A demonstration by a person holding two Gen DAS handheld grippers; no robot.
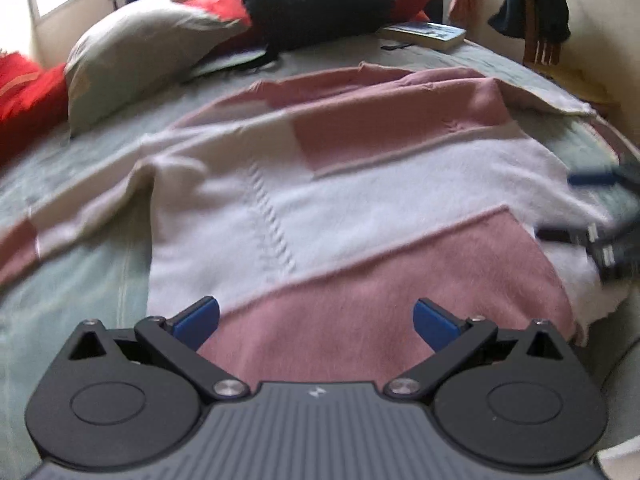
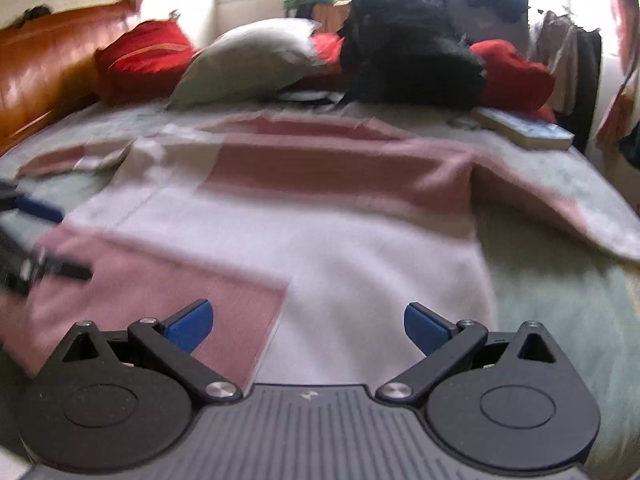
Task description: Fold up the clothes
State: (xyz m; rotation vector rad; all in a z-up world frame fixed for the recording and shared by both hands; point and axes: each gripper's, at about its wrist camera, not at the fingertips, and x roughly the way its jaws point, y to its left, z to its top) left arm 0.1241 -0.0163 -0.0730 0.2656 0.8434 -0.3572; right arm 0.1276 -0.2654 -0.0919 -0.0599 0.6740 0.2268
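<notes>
- My left gripper (image 1: 316, 322) hung over the near edge of the bed (image 1: 80, 264), its blue pads spread wide apart with nothing between them.
- My right gripper (image 2: 308, 326) was just as wide open and empty, also at the near edge.
- The sweater (image 1: 360, 208), pink and white in blocks, lay spread flat across the middle of the bed, hem toward me and neck toward the far edge.
- Under the left gripper sat the pink hem block; under the right gripper the boundary between pink and white fell.
- One sleeve (image 1: 72, 216) stretched toward the bed's left edge; the other sleeve (image 2: 560, 208) ran toward the right edge.
- In the left wrist view the right gripper (image 1: 576, 208) showed blurred over the sweater's right side, its fingers parted.
- Along the far edge I saw a pale pillow (image 1: 136, 52), red cushions (image 1: 28, 96), a black bag (image 1: 312, 0) and a book (image 1: 428, 34).
- Both views were smeared, so I could not tell whether either gripper touched the fabric.
</notes>
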